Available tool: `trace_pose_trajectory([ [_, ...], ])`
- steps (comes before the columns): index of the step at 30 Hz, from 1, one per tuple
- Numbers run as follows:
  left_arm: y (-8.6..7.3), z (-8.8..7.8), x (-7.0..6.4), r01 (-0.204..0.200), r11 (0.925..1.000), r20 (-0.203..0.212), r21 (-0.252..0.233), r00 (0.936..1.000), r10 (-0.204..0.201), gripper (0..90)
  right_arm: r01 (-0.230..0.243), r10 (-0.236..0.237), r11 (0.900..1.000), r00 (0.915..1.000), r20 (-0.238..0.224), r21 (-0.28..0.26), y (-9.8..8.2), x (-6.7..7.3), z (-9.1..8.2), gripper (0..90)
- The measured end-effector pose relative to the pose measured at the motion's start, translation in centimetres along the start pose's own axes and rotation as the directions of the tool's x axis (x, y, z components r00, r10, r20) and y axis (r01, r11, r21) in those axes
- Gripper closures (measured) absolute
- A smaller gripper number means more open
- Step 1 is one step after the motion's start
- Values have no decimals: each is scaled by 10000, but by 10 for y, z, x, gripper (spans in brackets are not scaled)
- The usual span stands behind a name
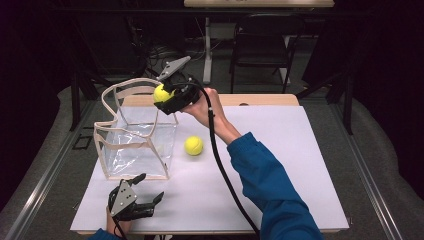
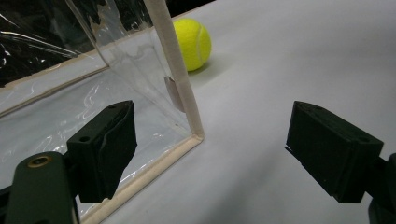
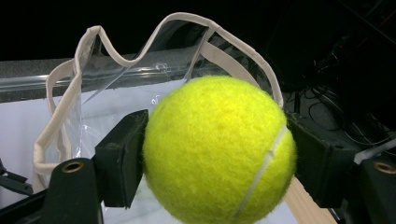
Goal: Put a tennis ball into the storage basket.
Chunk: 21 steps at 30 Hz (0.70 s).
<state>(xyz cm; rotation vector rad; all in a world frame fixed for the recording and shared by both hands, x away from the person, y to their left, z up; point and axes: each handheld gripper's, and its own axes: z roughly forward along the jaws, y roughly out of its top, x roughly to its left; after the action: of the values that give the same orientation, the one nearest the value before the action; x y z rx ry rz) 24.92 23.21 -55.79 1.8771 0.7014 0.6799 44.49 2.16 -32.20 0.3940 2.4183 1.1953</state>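
R gripper (image 1: 167,97) is clamping ball (image 1: 161,93) over bag (image 1: 135,131) rim at 10 o'clock w/ L gripper (image 1: 145,192) idling wide open, empty; I'd be centring before letting go.

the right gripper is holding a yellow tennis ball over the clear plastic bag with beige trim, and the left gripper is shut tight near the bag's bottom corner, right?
Not quite: the left gripper is open, its jaws standing wide apart with nothing between them, as the left gripper view shows. The rest holds: the right gripper grips a yellow tennis ball over the clear plastic bag with beige trim.
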Motion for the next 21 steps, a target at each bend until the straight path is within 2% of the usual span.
trace_pose_trajectory([
  [21,0,0,0,65,10000,48,-72,10000,-64,159,251,-251,9997,9995,-170,37,18,8,16,259],
])
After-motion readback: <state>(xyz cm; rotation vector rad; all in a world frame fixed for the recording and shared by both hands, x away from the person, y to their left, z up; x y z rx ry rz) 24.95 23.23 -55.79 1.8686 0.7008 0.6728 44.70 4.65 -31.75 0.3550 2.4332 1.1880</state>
